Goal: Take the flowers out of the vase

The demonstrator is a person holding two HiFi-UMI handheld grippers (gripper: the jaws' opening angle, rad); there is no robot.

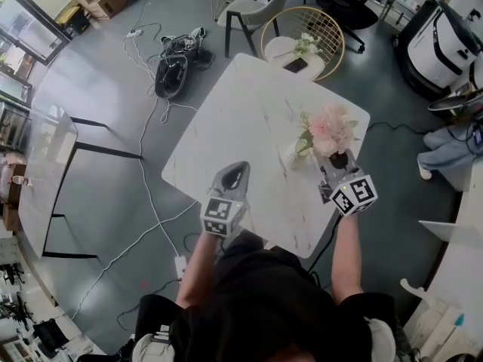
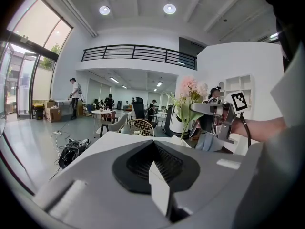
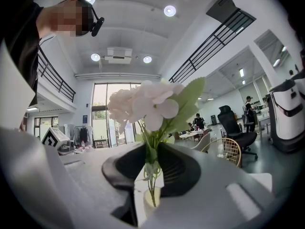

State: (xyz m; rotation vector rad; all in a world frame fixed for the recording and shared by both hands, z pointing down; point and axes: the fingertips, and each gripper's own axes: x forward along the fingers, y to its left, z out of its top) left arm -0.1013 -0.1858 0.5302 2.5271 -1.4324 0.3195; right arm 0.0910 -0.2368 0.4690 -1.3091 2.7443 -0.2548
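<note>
The pink flowers stand near the right side of the white table; their green stems lead down to a pale vase there, but I cannot tell how deep they sit in it. The right gripper is right at the flowers; in the right gripper view its jaws are closed tight on the thin stems, with the flowers high above them. The left gripper is over the table, well apart from the flowers; in the left gripper view its jaws are pressed together with nothing in them. That view shows the flowers off to the right. Past the table are a round side table and a chair; cables lie on the gray floor.
</note>
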